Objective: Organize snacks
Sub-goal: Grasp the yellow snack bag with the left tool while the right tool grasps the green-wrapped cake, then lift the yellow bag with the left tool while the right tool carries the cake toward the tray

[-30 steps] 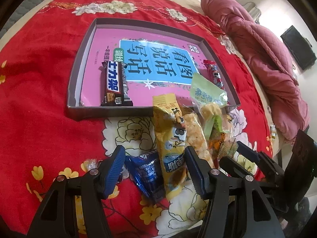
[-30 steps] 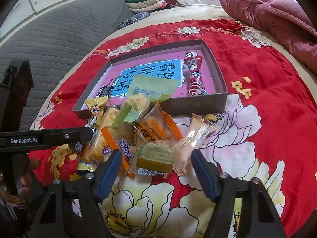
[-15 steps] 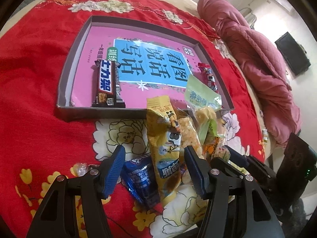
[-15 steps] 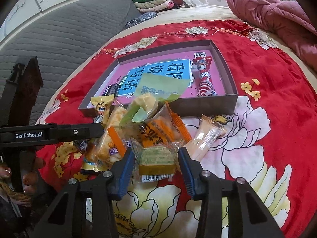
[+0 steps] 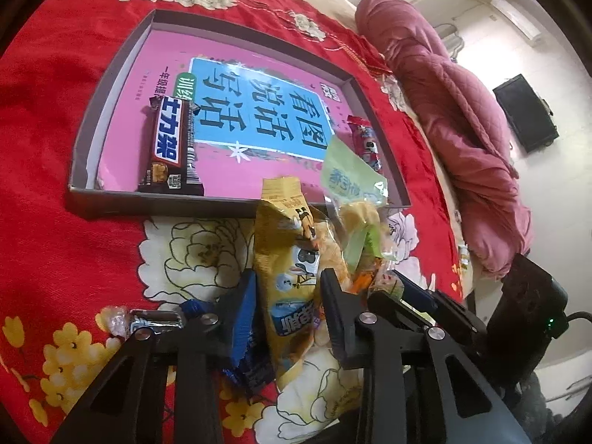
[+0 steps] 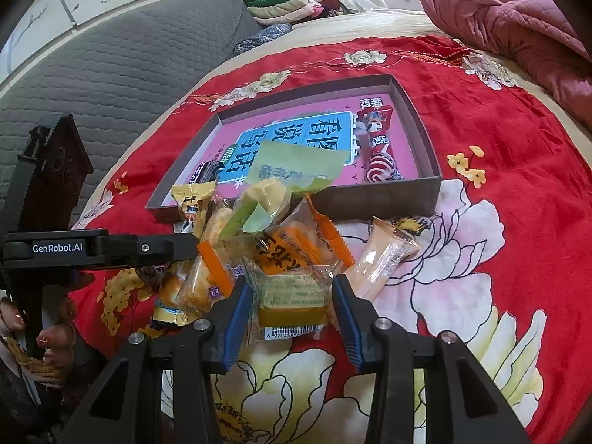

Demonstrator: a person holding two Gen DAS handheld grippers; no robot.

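Observation:
A pile of snack packets lies on the red flowered bedspread in front of a shallow grey box lined with a pink and blue book. A dark chocolate bar and a red candy packet lie in the box. My left gripper is shut on a long yellow snack packet. My right gripper is shut on a clear-wrapped green and yellow cake. The left gripper shows from the side in the right wrist view.
A blue wrapper and a small clear candy lie beside the left fingers. An orange packet, a peach stick packet and a green packet lie in the pile. A pink quilt lies at the right.
Both grippers have closed: the left one onto the yellow packet, the right one onto the green and yellow cake. Both have moved slightly forward into the pile.

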